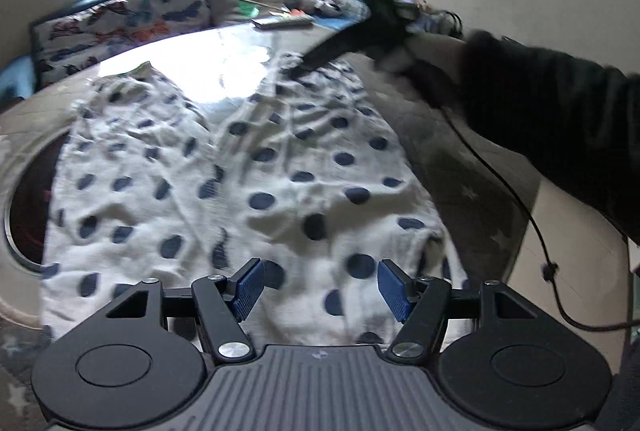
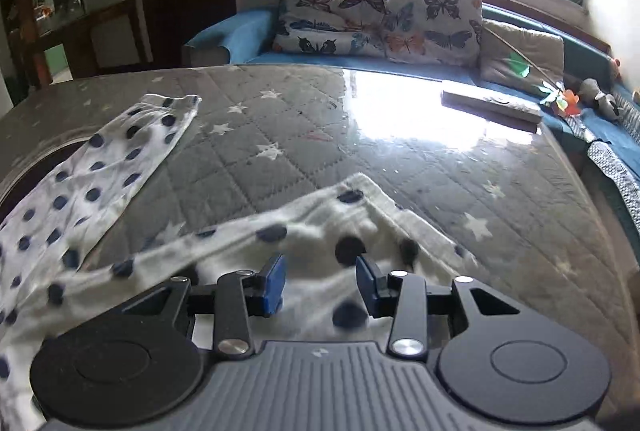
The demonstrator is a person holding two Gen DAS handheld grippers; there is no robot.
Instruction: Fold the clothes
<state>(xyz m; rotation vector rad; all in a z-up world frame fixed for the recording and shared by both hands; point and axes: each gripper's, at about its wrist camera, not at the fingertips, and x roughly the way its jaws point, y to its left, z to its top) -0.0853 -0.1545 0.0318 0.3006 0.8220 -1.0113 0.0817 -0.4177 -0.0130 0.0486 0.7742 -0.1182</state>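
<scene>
1. The task's thing is a white garment with dark blue polka dots, which looks like a pair of trousers or pyjama bottoms. It lies spread on a grey quilted table cover with white stars, under a glossy sheet that reflects the window.

2. By its look the cloth is thin, soft and light. It rumples into many small folds and will likely sag and trail when lifted, so it offers no stiffness to push against. It should not be fragile, though it may slide easily on the shiny cover.

3. The best places to take hold seem to be the edges: a leg cuff, the waistband or an outer seam, where a pinch gathers both layers instead of only the top one.

4. The left gripper hovers over the near end of the garment, its blue pads standing well apart with dotted cloth visible below and between them. No pad presses on the fabric, so it holds nothing.

5. The right gripper is over the end of one leg, its jaws at a moderate gap. Cloth lies under and between the pads, but they do not appear to pinch it.

6. In the right wrist view the other leg stretches away to the left, well apart from those pads.

7. In the left wrist view the right gripper's tips sit at the far end of the garment, held by a dark-sleeved arm.
</scene>
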